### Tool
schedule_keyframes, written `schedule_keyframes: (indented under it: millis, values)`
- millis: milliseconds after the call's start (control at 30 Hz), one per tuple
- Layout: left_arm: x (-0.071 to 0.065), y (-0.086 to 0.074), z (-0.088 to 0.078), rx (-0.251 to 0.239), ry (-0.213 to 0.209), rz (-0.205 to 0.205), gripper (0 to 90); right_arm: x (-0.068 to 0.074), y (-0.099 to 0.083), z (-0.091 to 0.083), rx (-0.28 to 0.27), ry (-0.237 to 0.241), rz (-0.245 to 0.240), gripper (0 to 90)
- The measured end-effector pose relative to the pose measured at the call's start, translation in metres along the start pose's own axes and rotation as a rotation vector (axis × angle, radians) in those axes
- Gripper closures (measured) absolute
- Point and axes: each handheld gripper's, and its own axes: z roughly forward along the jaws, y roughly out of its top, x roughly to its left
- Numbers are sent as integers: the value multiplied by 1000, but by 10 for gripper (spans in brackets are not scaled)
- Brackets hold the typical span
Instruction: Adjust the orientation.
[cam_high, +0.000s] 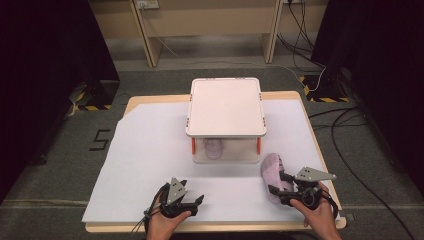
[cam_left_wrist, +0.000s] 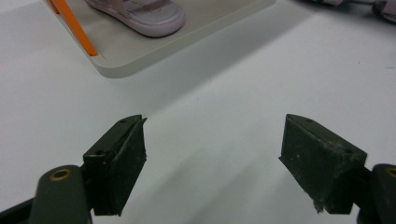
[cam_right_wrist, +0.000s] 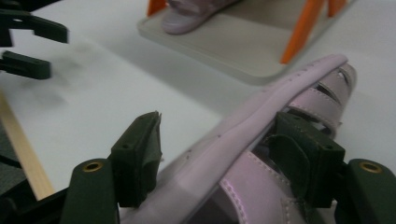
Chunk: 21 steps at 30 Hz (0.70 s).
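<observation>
Two sandals on show, both pale lilac with stitched straps and thick rounded soles. One sandal (cam_high: 214, 148) sits on the lower shelf of the rack (cam_high: 226, 106), toe toward the person. The other sandal (cam_high: 273, 175) is tipped on its side at the right of the surface (cam_high: 150, 150), just in front of the rack's right corner.

The rack is a smooth, off-white two-tier piece with rounded corners: a flat top, a flat base, and slim orange posts (cam_high: 193, 145) between them. Two posts are plain at the front.

Two tongs in play, both black and wedge-tipped with brass rivets. The left tongs (cam_high: 189, 202) hover wide apart over bare white sheet, nothing between them. The right tongs (cam_high: 274, 190) straddle the tipped sandal; in the right gripper view one jaw presses at the strap side while the other stands a little clear of the sole edge, so not clamped. A strip of wood shows at the surface's edge.
</observation>
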Motion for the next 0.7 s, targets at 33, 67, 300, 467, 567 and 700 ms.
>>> schedule_keyframes:
  millis: [33,67,300,467,567,700]
  values:
    - [0,0,0,1,-1,1,217,6,1,3,-2,7,-34,390]
    - [0,0,0,1,-1,1,217,6,1,3,-2,7,-34,390]
    - [-1,0,1,0,-1,9,218,31,7,17,5,43,-129,410]
    - [-2,0,2,0,-6,12,219,40,9,21,17,32,-169,366]
    - [-2,0,2,3,-6,13,219,45,11,23,4,50,-182,399]
    - [-2,0,2,3,-6,13,219,56,11,32,39,83,-216,418]
